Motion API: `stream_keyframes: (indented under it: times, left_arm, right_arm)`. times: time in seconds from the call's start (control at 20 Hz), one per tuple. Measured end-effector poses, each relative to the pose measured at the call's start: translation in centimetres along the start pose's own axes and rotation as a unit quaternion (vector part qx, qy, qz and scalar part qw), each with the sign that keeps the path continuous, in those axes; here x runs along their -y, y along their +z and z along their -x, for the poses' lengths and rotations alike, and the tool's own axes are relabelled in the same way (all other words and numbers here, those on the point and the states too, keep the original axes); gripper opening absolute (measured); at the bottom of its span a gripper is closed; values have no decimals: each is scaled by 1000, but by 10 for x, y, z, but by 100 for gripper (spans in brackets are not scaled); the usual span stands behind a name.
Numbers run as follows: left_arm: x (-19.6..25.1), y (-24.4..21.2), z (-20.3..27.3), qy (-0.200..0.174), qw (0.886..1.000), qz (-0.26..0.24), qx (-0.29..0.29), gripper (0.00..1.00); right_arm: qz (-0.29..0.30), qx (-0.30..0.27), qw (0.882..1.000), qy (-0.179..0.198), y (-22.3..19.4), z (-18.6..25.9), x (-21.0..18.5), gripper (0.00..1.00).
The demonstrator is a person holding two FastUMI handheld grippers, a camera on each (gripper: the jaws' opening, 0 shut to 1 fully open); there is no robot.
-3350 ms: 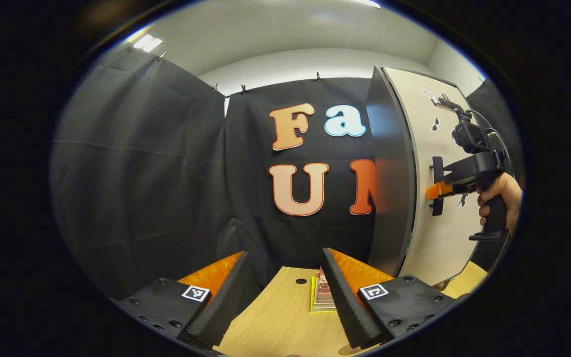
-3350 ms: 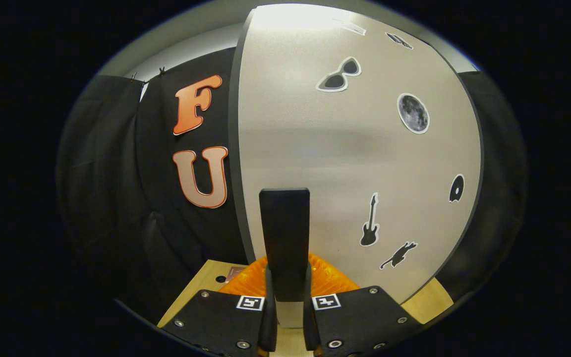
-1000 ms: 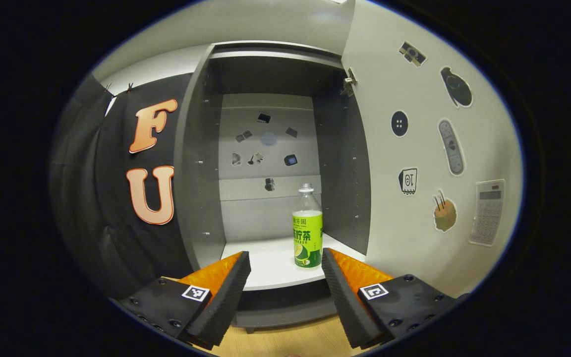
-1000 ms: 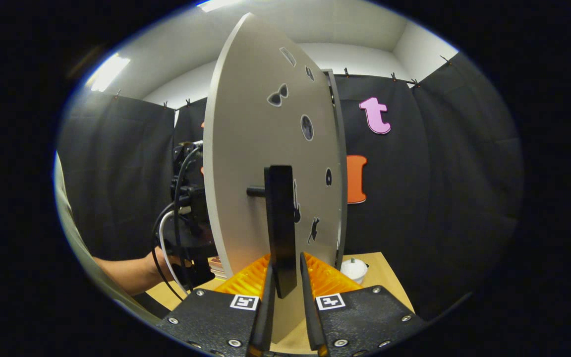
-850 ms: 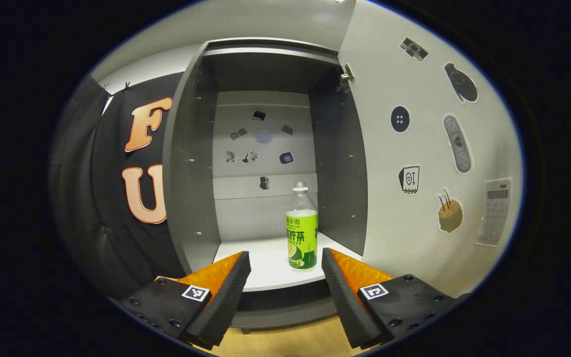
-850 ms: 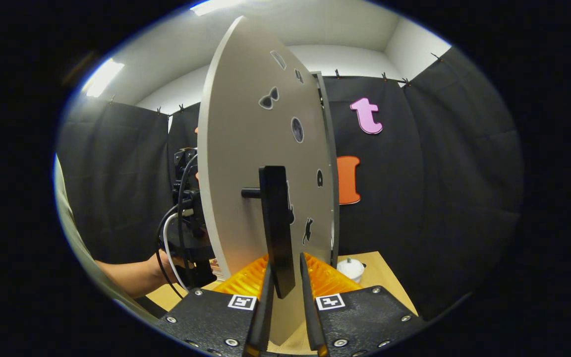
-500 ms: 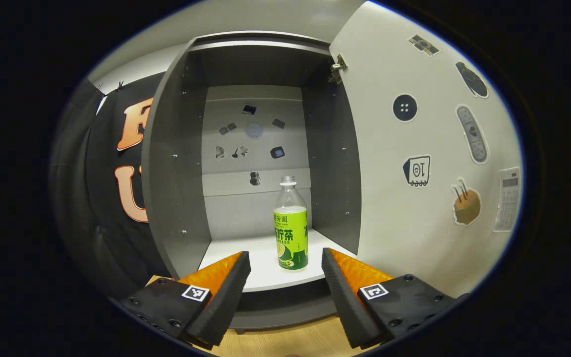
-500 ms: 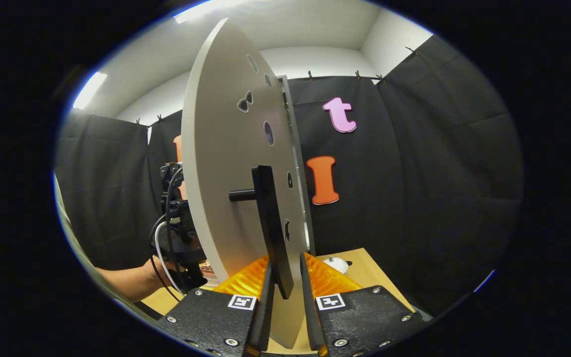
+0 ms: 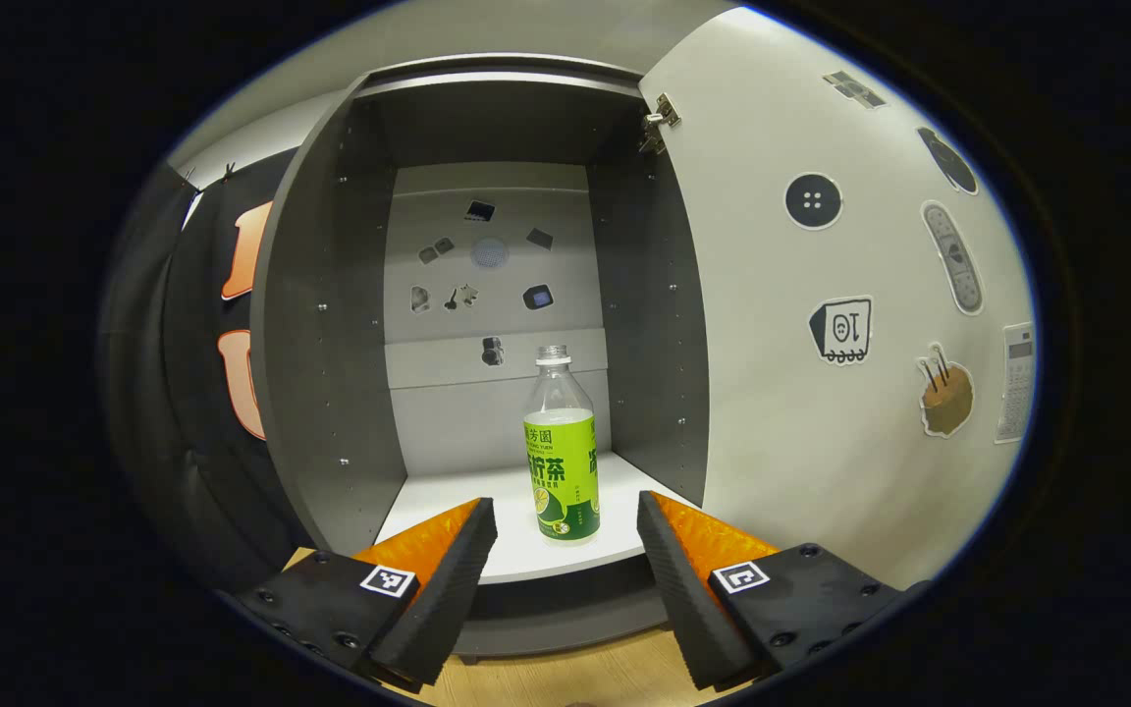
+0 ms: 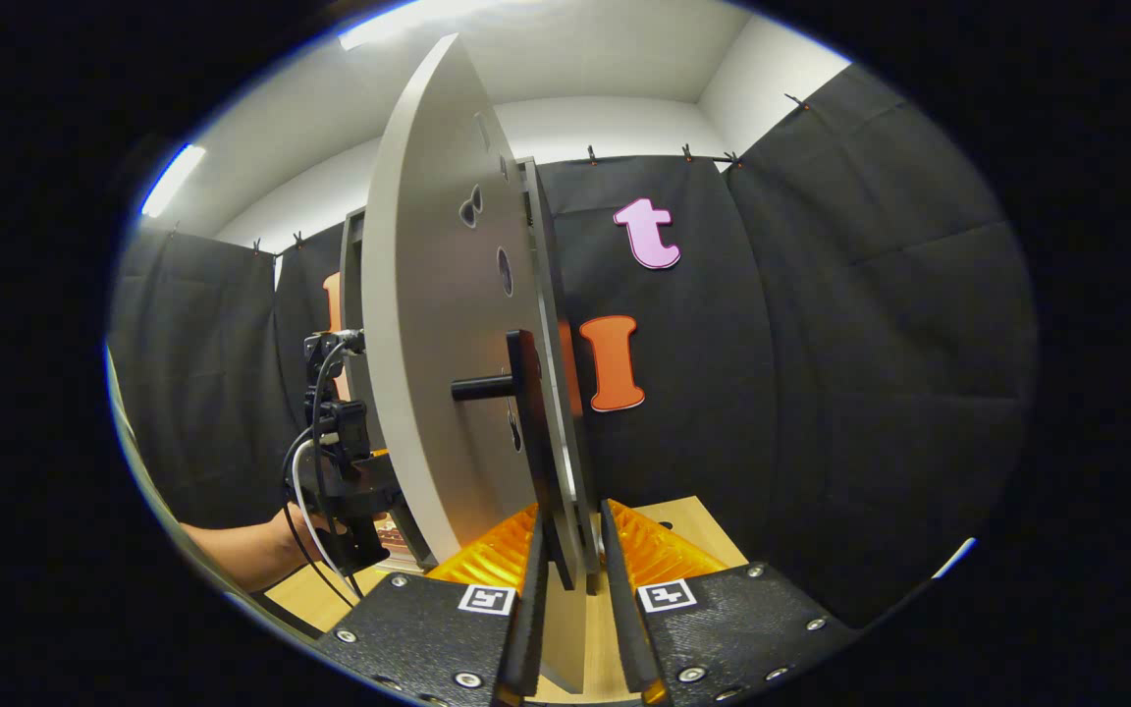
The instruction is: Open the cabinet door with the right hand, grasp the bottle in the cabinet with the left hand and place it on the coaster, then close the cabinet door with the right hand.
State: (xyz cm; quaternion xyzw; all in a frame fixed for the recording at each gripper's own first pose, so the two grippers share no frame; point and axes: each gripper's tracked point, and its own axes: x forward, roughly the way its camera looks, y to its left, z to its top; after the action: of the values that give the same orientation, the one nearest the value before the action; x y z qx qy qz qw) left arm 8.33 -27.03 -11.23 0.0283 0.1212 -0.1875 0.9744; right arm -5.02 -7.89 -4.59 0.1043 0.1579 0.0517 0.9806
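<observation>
With our right gripper pinching the handle of the open door, we ease the left gripper, fingers spread, straight in around the bottle upright near the shelf's front edge, squeezing its label squarely.

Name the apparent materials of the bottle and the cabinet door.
Bottle: likely clear plastic, glossy; see-through upper part above a bright green wrap label. Cabinet door: probably laminated board, matte pale face with flat stickers and a metal hinge at its top corner.
</observation>
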Motion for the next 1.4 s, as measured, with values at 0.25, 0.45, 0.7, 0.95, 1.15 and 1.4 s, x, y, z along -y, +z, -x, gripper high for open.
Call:
stream_keyframes:
  times: [0.25, 0.45, 0.7, 0.95, 1.15, 1.4]
  left_arm:
    - [-1, -10, -14, 1, 1000, 18, -14, 94]
    - [-5, -21, -36, 5, 999, 28, -28, 95]
    - [-11, -41, -81, 17, 996, 55, -63, 95]
    - [-7, -51, -113, 4, 995, 63, -82, 95]
    - [-5, -52, -134, 6, 996, 39, -76, 95]
    - [-8, -52, -151, 8, 996, 38, -75, 95]
  right_arm:
    - [7, 13, 1000, 4, 11, 12, 10, 48]
    - [6, 11, 1000, 9, 11, 21, 16, 51]
    - [10, 7, 1000, 18, 9, 20, 14, 65]
    - [12, 1, 1000, 22, 5, 12, 13, 74]
    - [10, 3, 1000, 18, 7, 13, 15, 69]
    - [18, 2, 1000, 9, 7, 17, 14, 65]
